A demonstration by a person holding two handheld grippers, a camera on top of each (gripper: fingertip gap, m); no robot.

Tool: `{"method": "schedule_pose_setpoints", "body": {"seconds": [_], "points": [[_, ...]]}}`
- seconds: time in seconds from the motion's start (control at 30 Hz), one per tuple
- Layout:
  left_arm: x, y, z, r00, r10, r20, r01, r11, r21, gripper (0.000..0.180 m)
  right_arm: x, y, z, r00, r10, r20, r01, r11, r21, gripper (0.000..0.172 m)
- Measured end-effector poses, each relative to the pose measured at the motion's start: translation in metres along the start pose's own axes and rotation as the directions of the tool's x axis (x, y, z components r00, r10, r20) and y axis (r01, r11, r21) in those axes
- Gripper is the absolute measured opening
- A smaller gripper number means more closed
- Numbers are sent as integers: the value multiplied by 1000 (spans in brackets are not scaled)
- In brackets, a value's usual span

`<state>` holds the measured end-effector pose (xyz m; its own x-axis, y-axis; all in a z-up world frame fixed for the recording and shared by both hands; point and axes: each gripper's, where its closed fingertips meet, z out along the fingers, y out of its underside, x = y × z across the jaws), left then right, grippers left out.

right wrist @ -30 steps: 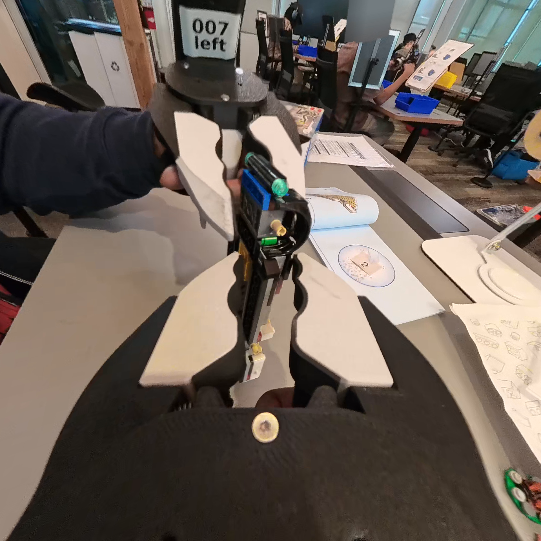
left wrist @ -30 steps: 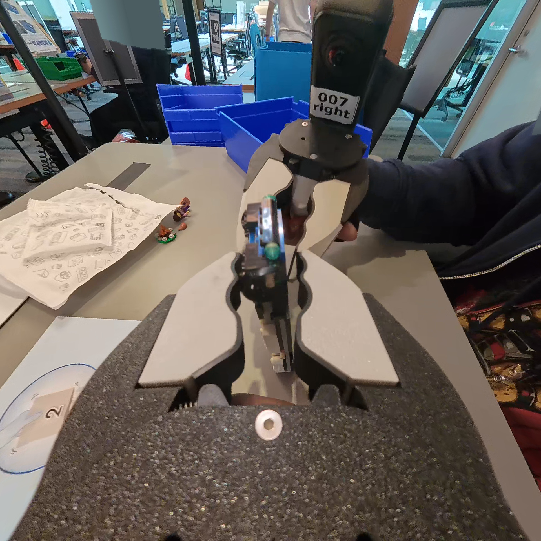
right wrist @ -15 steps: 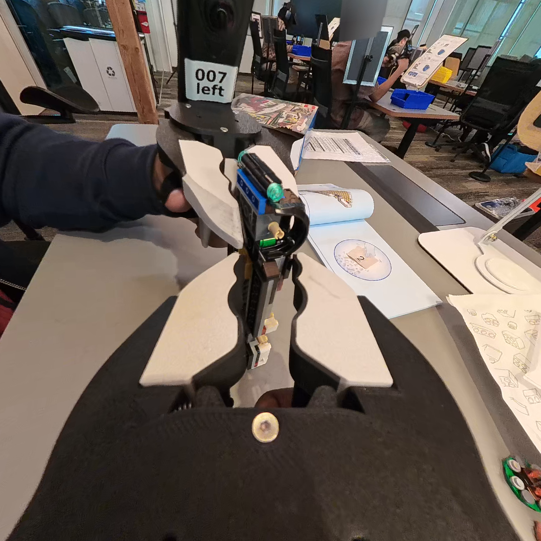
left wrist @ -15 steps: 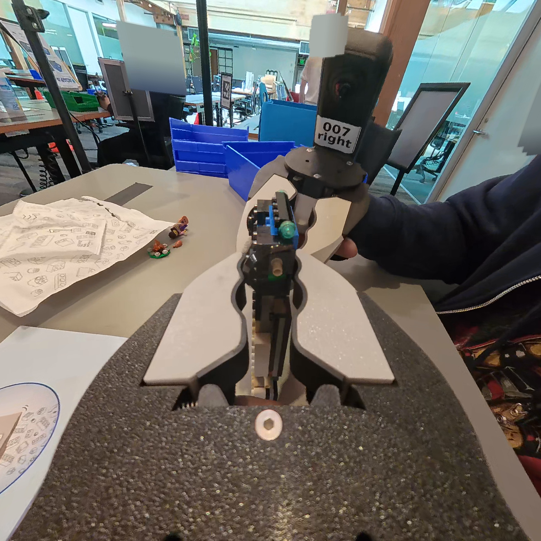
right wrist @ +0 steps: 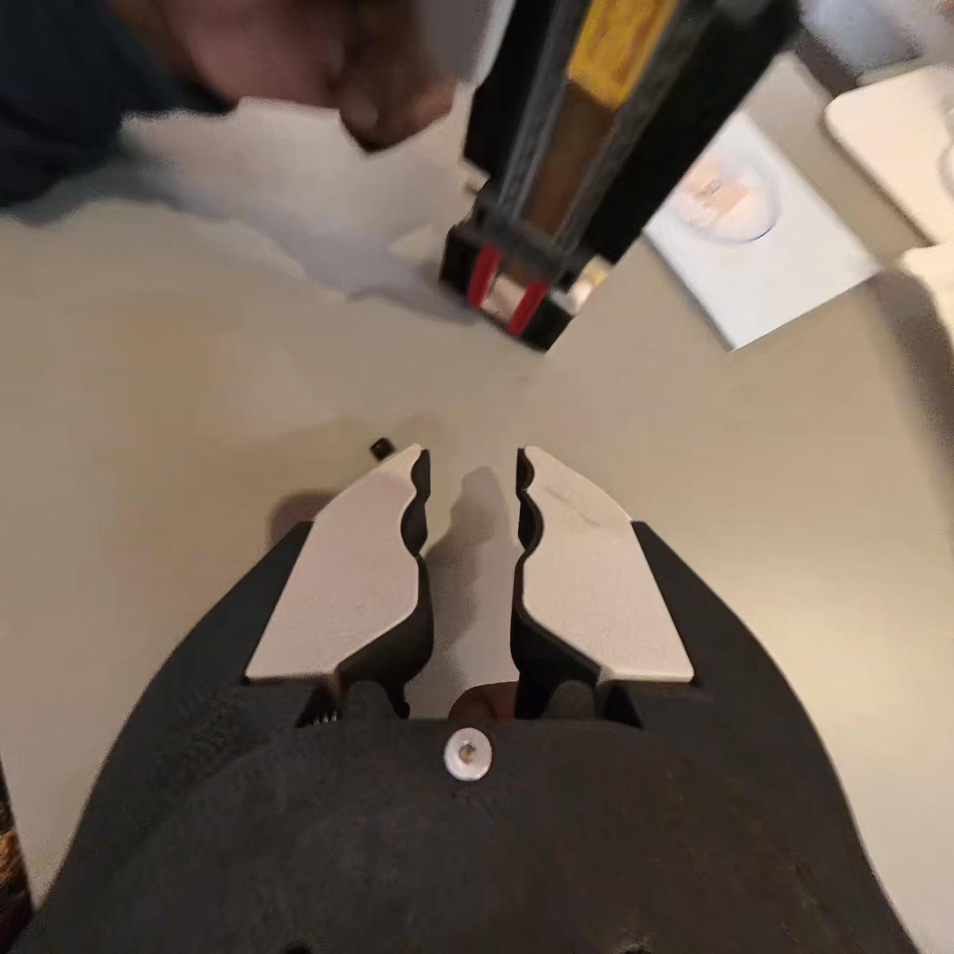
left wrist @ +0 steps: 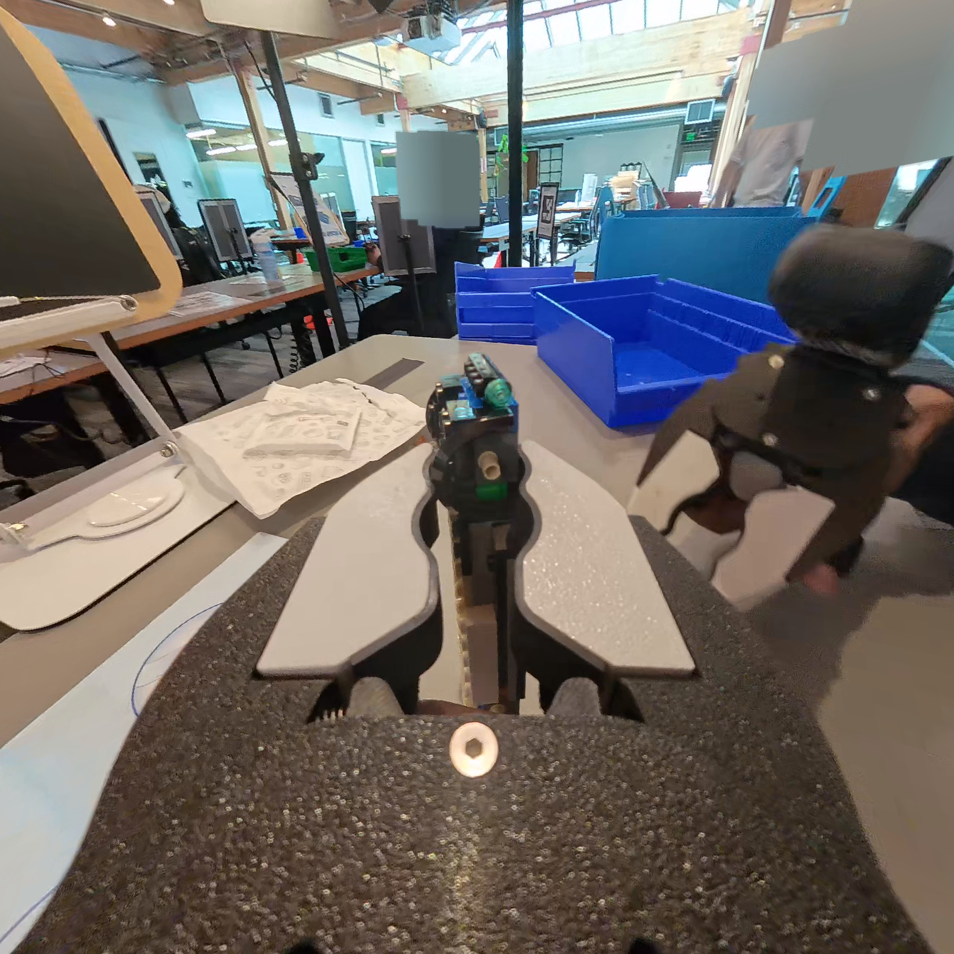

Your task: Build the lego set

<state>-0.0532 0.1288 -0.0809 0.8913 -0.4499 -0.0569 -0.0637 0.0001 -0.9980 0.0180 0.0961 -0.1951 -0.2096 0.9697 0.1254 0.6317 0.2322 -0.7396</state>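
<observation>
While your left gripper sits at the centre of its own view, its two grey fingers press in on a long black brick-built model that runs lengthwise down the slot between them. The model's front end, with blue bricks and a clear green stud, sticks out past the fingertips toward the top of the frame; gripping it along its flanks likely keeps that detailed end clear and the model steady.

Your right gripper, low in the centre of its view, has its fingers parted with nothing between them, only bare grey table and their own shadow. A tiny black piece lies on the table just beside the left fingertip. In the upper centre of that view, the model's rear end, with two red strips, hangs blurred above the table, well apart from these fingers.

In the left wrist view, the right gripper shows at the right edge, blurred, beside the model rather than on it. Farther out, printed paper bags lie left of centre, blue bins stand at the upper right, and a white stand base rests at the left edge. A white printed sheet lies at the upper right of the right wrist view.
</observation>
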Motion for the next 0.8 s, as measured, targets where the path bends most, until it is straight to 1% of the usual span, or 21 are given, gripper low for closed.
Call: {"method": "schedule_pose_setpoints", "body": {"seconds": [0.07, 0.17, 0.37, 0.53, 0.6, 0.63, 0.73, 0.8], "points": [[1, 0, -2, 1000, 13, 8, -13, 1000, 5, 26, -14, 10, 9, 1000, -23, 3, 24, 998, -64, 32], [2, 2, -2, 1000, 22, 10, -22, 1000, -1, 26, -27, 15, 15, 999, -45, 31, 48, 994, -95, 29], [2, 2, -3, 1000, 25, 13, -25, 1000, 1, 26, -36, 18, 24, 997, -47, 64, 56, 987, -152, 24], [1, 2, -3, 1000, 24, 17, -24, 1000, 1, 26, -35, 15, 31, 999, -4, 49, 12, 984, -178, 21], [0, 2, -3, 1000, 20, 22, -20, 1000, 1, 26, -35, 13, 33, 999, -4, 38, 11, 981, -192, 16], [-1, 2, -3, 1000, 17, 23, -17, 1000, 0, 26, -35, 13, 33, 999, -11, 35, 18, 979, -201, 9], [-2, 2, -4, 1000, 15, 26, -15, 1000, 1, 26, -33, 14, 32, 998, -62, 9, 62, 974, -217, 8], [-3, 2, -5, 1000, 12, 29, -12, 1000, 1, 26, -28, 10, 29, 992, -123, -28, 116, 974, -195, 8]]}}
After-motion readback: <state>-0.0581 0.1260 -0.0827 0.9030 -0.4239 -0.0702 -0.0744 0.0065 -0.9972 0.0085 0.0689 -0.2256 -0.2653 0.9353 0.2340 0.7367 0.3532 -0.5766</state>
